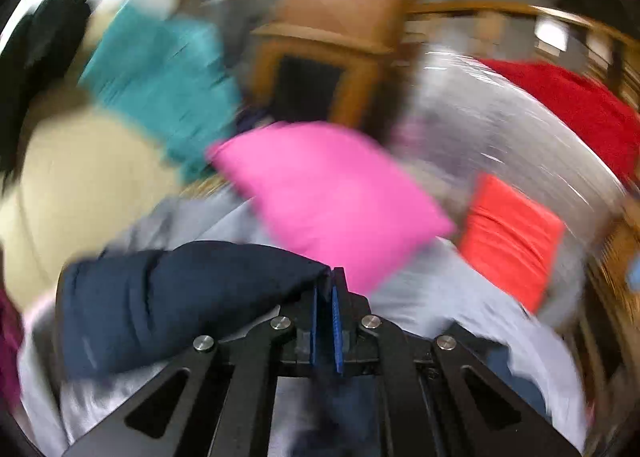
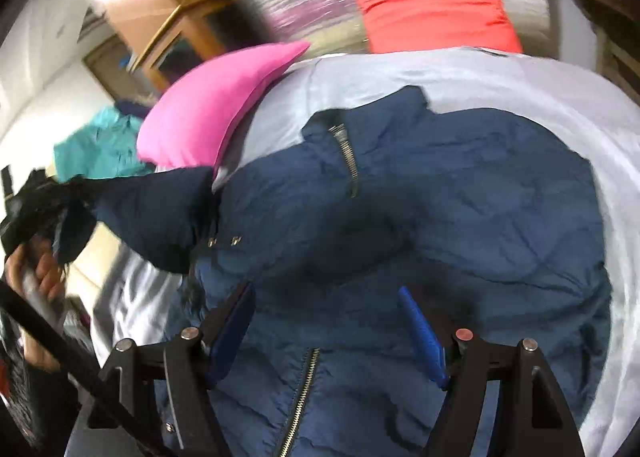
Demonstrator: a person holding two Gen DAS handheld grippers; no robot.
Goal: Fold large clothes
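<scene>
A navy puffer jacket with gold zips lies spread on a pale sheet over a bed. My left gripper is shut on the end of the jacket's sleeve, lifted off the bed; in the right wrist view the sleeve stretches left toward that gripper. My right gripper is open and empty, hovering just above the jacket's lower front, its blue pads spread wide.
A pink pillow and an orange-red pillow lie at the head of the bed. A teal garment, a red cloth and wooden furniture stand beyond. The left wrist view is motion-blurred.
</scene>
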